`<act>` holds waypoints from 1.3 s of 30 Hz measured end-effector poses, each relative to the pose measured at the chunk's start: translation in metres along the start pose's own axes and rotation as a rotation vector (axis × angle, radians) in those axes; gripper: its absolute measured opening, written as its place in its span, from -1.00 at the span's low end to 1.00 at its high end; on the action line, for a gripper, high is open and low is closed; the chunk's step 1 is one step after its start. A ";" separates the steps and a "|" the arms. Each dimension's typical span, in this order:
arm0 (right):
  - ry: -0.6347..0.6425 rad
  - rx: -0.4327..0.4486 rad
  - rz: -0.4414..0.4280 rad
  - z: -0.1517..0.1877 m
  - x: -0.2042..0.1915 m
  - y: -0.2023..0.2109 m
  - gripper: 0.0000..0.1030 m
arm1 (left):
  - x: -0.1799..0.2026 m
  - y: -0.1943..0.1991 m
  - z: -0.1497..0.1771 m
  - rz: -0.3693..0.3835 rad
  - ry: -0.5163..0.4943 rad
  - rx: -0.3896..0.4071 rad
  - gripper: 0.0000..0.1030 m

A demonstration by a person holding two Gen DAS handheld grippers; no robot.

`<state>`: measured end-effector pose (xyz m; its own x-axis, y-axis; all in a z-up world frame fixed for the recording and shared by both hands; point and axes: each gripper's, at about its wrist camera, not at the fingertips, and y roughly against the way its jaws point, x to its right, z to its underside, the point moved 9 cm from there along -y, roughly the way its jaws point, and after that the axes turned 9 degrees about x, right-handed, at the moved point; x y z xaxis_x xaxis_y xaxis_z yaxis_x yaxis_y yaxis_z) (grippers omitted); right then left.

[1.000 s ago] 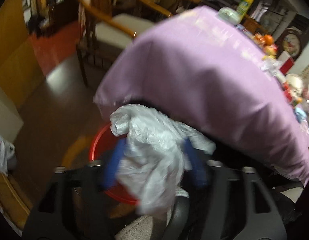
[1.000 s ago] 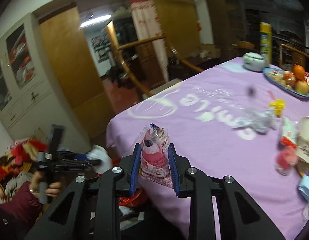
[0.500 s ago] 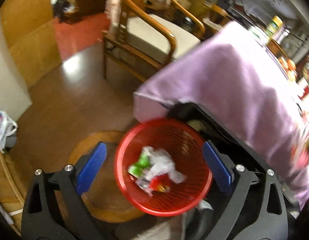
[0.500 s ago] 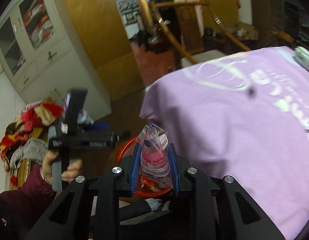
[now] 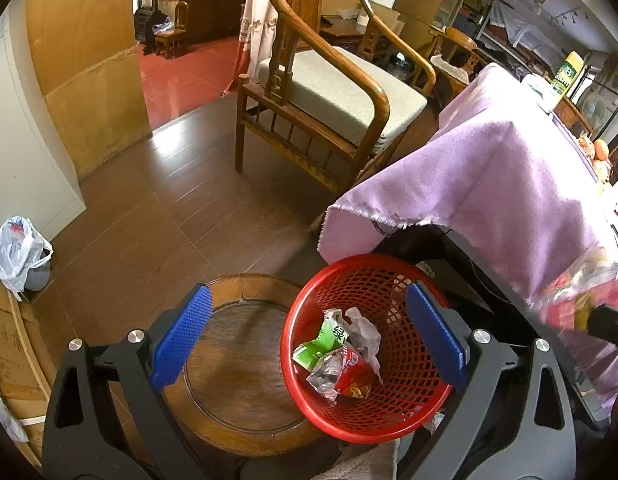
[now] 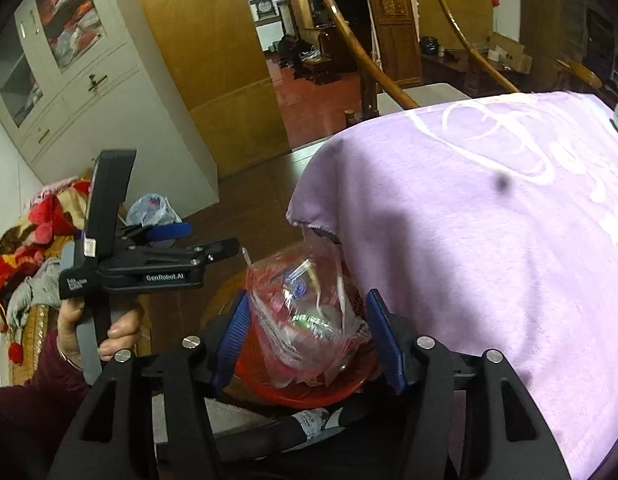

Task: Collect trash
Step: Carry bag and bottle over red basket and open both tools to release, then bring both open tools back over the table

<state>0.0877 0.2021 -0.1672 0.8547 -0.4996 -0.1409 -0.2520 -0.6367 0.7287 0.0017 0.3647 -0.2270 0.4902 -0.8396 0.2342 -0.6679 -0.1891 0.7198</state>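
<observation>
A red mesh basket point(image 5: 389, 280) stands on a round wooden stool and holds a green packet point(image 5: 325, 340), a crumpled white plastic bag point(image 5: 363, 330) and a red wrapper. My left gripper point(image 5: 309, 336) hovers above it, open wide and empty; the right wrist view shows it point(image 6: 205, 240) held in a hand at the left. My right gripper point(image 6: 309, 334) is over the basket point(image 6: 309, 398) with its jaws opening. A blurred clear wrapper with pink and red inside point(image 6: 309, 312) hangs loose between its pads, and also shows at the left wrist view's right edge point(image 5: 581, 300).
A table under a purple cloth point(image 5: 489, 184) overhangs the basket on the right. A wooden armchair point(image 5: 329, 92) stands behind it. The stool point(image 5: 237, 380) extends left of the basket. A bagged grey bin point(image 5: 17, 252) and a white cabinet point(image 6: 121, 128) are at the left.
The left gripper let the white plastic bag fall into the basket and spread wide. The right gripper carried the wrapper from over the table down to the basket and its jaws parted.
</observation>
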 end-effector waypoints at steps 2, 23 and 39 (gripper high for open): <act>-0.018 -0.004 -0.020 0.002 0.002 -0.001 0.13 | 0.003 0.000 0.000 0.002 -0.002 -0.004 0.82; 0.024 0.081 0.045 -0.009 0.013 0.011 0.60 | 0.022 0.012 -0.010 0.002 -0.035 0.037 0.83; -0.134 0.378 0.249 0.016 0.114 0.169 0.79 | 0.155 0.069 -0.028 0.124 -0.230 0.151 0.86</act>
<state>0.1352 0.0279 -0.0711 0.6877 -0.7196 -0.0962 -0.6107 -0.6450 0.4595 0.0478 0.2357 -0.1228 0.2716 -0.9510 0.1478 -0.7992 -0.1373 0.5852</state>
